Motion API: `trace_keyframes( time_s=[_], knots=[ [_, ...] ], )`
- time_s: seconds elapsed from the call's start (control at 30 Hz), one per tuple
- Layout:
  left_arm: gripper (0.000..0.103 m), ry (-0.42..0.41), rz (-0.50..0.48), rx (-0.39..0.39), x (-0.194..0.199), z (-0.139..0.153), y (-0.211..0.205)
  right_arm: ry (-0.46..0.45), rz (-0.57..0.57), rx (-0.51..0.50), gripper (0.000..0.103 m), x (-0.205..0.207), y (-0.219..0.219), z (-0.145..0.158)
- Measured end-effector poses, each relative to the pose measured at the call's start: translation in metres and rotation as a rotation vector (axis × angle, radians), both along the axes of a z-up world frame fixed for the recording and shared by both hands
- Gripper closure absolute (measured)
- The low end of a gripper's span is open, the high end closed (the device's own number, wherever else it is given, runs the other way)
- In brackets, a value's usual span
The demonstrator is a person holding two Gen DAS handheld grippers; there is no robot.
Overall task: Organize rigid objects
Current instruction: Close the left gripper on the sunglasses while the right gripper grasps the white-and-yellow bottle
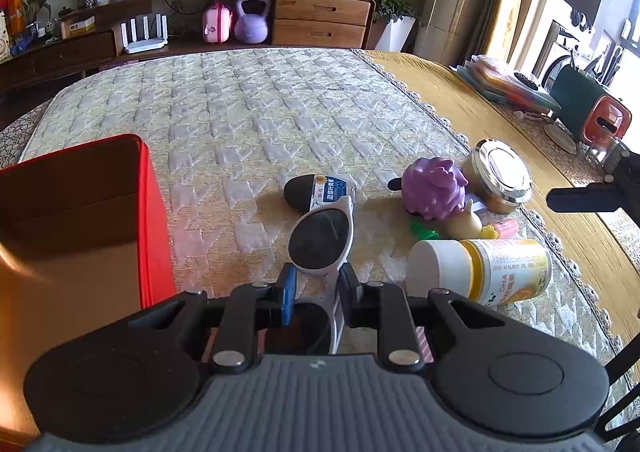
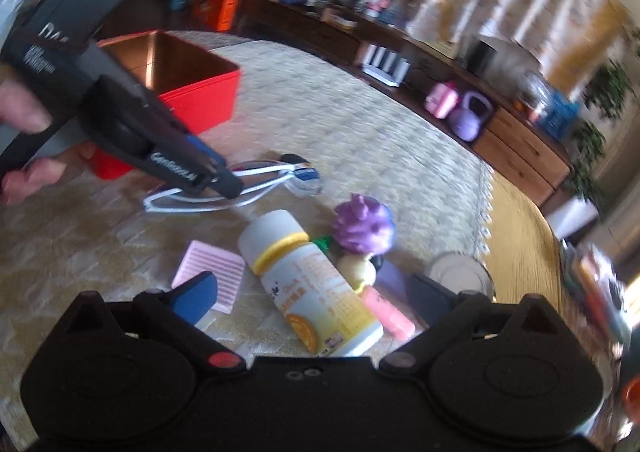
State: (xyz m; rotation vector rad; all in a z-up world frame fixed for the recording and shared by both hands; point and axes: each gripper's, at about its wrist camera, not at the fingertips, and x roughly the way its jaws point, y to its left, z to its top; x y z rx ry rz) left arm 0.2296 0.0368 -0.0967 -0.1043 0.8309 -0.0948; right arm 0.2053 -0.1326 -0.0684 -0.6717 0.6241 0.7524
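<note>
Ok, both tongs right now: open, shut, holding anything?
Left tongs: shut on the sunglasses.
Right tongs: open, holding nothing.

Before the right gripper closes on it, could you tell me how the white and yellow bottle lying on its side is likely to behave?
The bottle lies on its side on the quilted cloth, so a nudge would probably roll it, though the soft cloth may slow it. Its smooth round plastic body looks somewhat slippery for the open right gripper. It appears rigid; its weight cannot be judged.

White supplement bottle [image 1: 480,272], right of left gripper [image 1: 316,288] jaws: "DHA WALNUT OIL GEL CANDY", "DHA". Left gripper body, right wrist view: "GenRobot.AI", partly blurred.
</note>
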Motion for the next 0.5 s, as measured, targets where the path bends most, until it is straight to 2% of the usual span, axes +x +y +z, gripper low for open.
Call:
trace_keyframes(
  time_s=[0.13, 0.23, 0.3, 0.5],
  knots=[
    [0.081, 0.006, -0.005, -0.002, 0.0, -0.001, -0.001, 0.021, 0.128, -0.092, 0.017, 0.01, 0.015, -0.006],
    [0.081, 0.009, -0.012, -0.002, 0.001, -0.002, -0.001, 0.076, 0.165, -0.121, 0.025, 0.022, 0.021, -0.014],
    [0.081, 0.011, -0.02, 0.0, 0.001, -0.004, -0.002, 0.102, 0.181, -0.133, 0.026, 0.028, 0.022, -0.021],
    [0.081, 0.011, -0.027, -0.002, 0.001, -0.004, -0.002, 0.165, 0.184, -0.088, 0.034, 0.035, 0.017, -0.021]
  ],
)
